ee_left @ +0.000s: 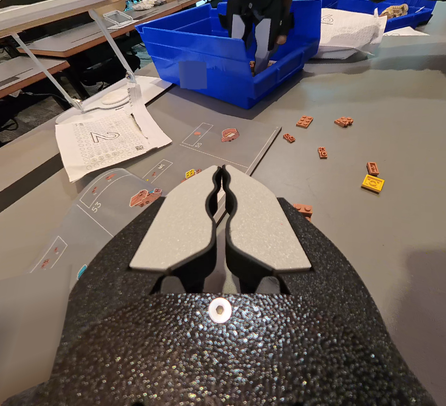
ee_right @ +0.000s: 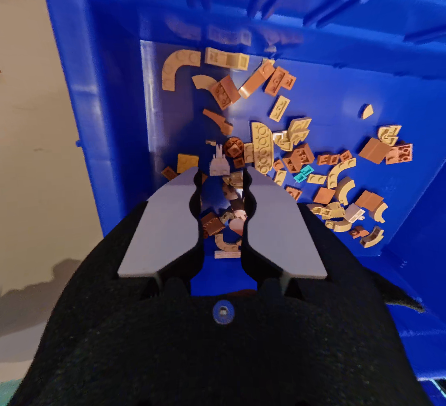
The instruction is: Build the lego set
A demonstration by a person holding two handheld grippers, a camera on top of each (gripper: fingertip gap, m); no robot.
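My left gripper (ee_left: 222,167) is shut, its fingertips touching with nothing between them. It hovers over an open instruction booklet (ee_left: 217,143) on the grey table. My right gripper (ee_right: 220,172) is open and reaches down into a blue bin (ee_right: 96,80) of loose tan and brown bricks. A small light-grey piece (ee_right: 219,165) lies on the bin floor just ahead of and between its fingertips, with a gap on both sides. A round dark-brown piece (ee_right: 233,147) lies just beyond. The right gripper also shows in the left wrist view (ee_left: 259,56), dipping into the bin (ee_left: 217,75).
Loose brown plates (ee_left: 304,121) and a yellow plate (ee_left: 372,183) lie on the table right of the booklet, and a brown brick (ee_left: 303,209) lies by my left gripper. A torn white paper bag (ee_left: 106,138) and a lamp base (ee_left: 113,99) sit at left. More blue bins (ee_left: 398,7) stand behind. There is about 30 cm between the tips of the two grippers.
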